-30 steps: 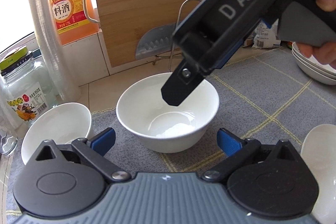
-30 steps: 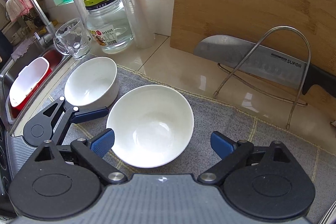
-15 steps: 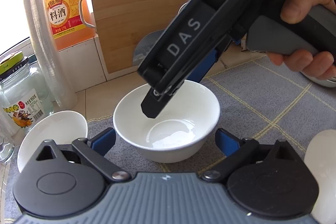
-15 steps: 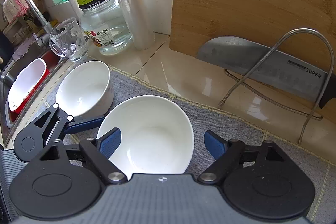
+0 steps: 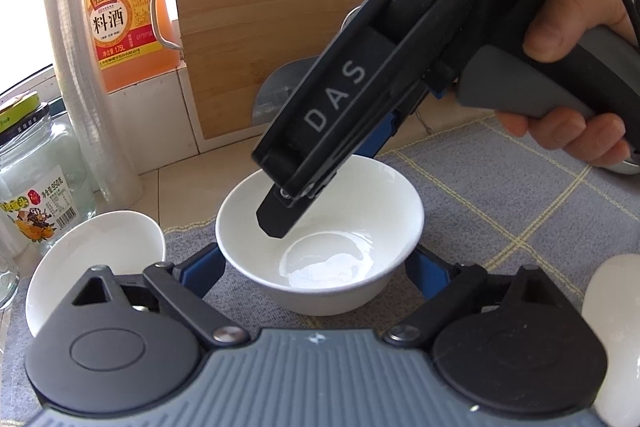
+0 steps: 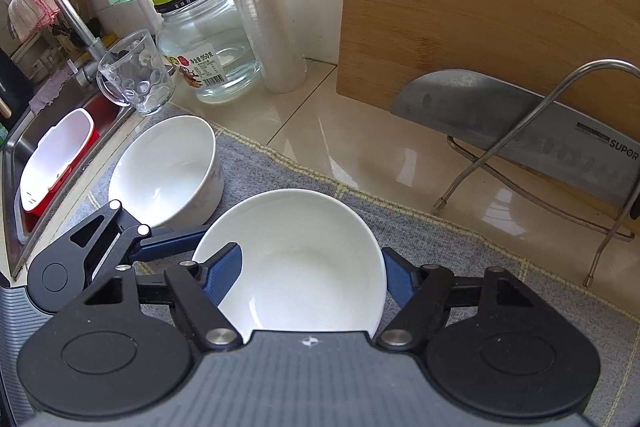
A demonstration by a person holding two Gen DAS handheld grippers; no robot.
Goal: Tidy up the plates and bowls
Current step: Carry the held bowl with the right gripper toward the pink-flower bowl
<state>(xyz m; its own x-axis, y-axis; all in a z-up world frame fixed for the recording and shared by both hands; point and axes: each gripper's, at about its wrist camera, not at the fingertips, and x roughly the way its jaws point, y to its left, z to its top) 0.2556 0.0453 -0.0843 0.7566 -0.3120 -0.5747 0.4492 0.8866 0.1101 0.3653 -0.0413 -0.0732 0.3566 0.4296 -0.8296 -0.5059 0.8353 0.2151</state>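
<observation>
**A:** Starting big: grey mat (image 6: 460, 251) across the counter, cutting board (image 6: 480, 7) propped behind. And the bowl (image 6: 304, 251)?

**B:** Upright in the middle of the mat, just beside a second bowl (image 6: 164, 167) on the sink side.

**A:** Grippers?

**B:** Right gripper (image 6: 310, 275) tipped down over the bowl, jaws just closing. Inner pad (image 6: 226, 269) dipped inside the wall, outer pad (image 6: 394, 279) against the outside of the rim. Cannot tell whether squeezing yet. Left gripper (image 5: 316, 265) low in front, also just closing but spread wide, with the bowl between the pads and no firm press visible.

**A:** Risks?

**B:** Most likely a slip: glazed wall and an off-centre hold, so probably tilting or swinging on the lift. Also crowding, with two tools on one bowl. Could take a knock from the left pads, or get shoved into the neighbour and chipped.
</observation>
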